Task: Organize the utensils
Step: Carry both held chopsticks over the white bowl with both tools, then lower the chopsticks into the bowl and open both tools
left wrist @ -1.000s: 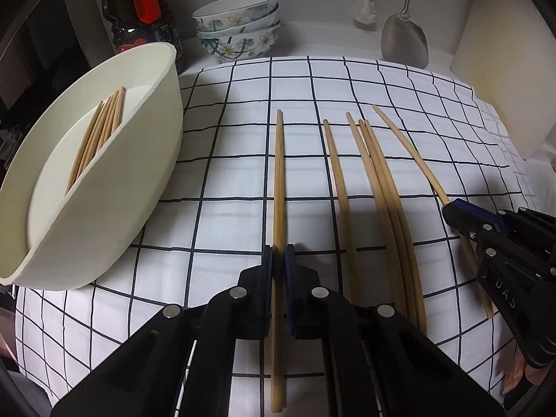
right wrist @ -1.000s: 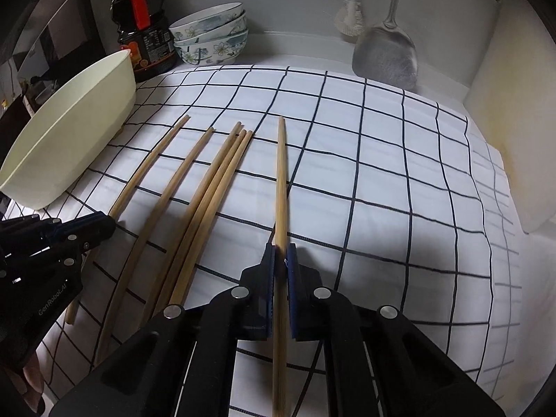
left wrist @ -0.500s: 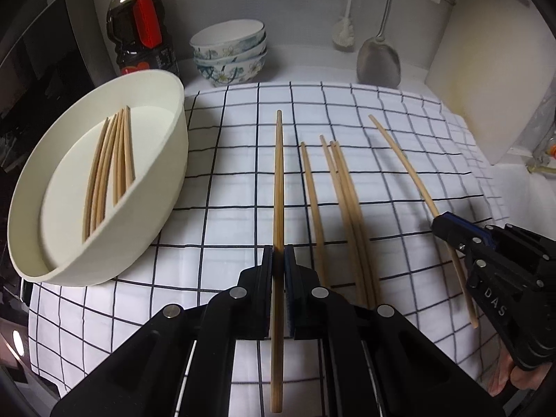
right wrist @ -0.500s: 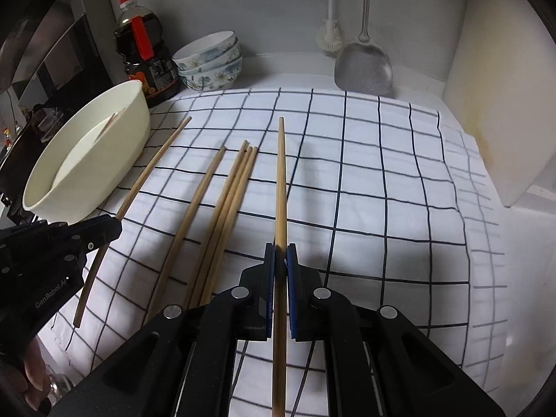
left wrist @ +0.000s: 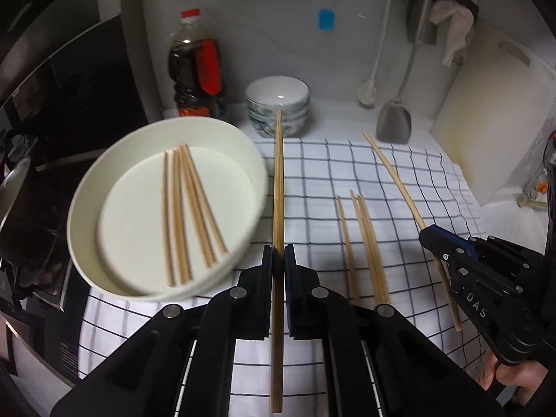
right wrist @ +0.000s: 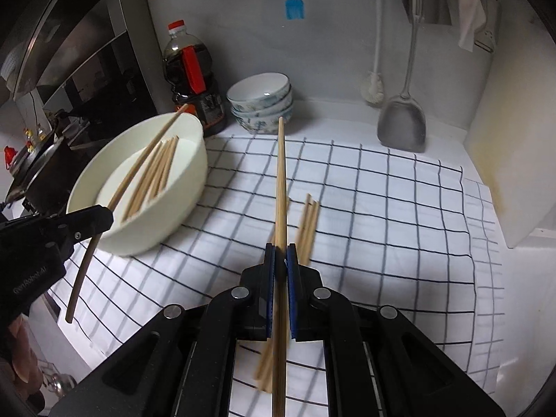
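Your left gripper: fingers clamped on one chopstick, held above the cloth just right of the bowl. Your right gripper: fingers clamped on a second chopstick. Bowl, far left: five sticks. Cloth: three loose sticks, centre.

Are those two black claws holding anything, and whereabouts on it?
Yes. The left gripper pinches a chopstick below its middle. The right gripper pinches another chopstick similarly, toward its near end.
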The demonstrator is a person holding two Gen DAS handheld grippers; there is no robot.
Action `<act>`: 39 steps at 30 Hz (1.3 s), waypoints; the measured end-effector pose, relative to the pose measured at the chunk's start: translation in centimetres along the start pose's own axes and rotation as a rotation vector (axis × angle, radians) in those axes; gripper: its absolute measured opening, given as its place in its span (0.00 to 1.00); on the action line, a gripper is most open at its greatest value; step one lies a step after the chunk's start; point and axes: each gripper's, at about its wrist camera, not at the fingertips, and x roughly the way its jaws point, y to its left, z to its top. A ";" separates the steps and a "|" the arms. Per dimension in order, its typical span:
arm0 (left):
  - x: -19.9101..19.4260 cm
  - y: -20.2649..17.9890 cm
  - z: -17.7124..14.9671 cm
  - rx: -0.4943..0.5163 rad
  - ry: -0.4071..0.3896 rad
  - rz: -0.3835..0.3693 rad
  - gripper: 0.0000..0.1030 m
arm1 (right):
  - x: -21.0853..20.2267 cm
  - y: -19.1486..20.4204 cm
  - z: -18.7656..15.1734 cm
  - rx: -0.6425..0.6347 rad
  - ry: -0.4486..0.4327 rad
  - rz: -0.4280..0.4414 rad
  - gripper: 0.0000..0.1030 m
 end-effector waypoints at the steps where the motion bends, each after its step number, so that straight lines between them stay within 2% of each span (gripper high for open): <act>1: -0.2 1.0 0.3 -0.001 -0.009 0.002 0.07 | 0.1 0.8 0.5 0.008 -0.007 0.001 0.06; 5: -0.5 5.9 1.8 0.017 -0.028 0.016 0.07 | 1.1 4.3 2.4 0.045 -0.017 0.007 0.06; 10: 0.3 13.0 2.9 -0.010 -0.028 0.038 0.07 | 2.9 9.8 5.1 0.046 -0.037 0.028 0.06; 16: 2.6 17.6 3.4 -0.052 0.006 0.045 0.07 | 6.8 15.3 8.2 0.037 -0.003 0.081 0.06; 20: 4.5 19.1 3.4 -0.087 0.039 0.035 0.07 | 9.2 17.4 9.4 0.012 0.028 0.103 0.06; 24: 5.9 19.9 3.1 -0.113 0.056 0.070 0.07 | 11.3 18.5 9.8 -0.007 0.070 0.125 0.06; 30: 7.7 20.1 2.7 -0.138 0.104 0.072 0.07 | 14.1 19.0 9.5 -0.019 0.155 0.149 0.06; 39: 9.6 20.7 2.8 -0.154 0.144 0.091 0.07 | 16.3 19.2 9.9 -0.040 0.195 0.157 0.06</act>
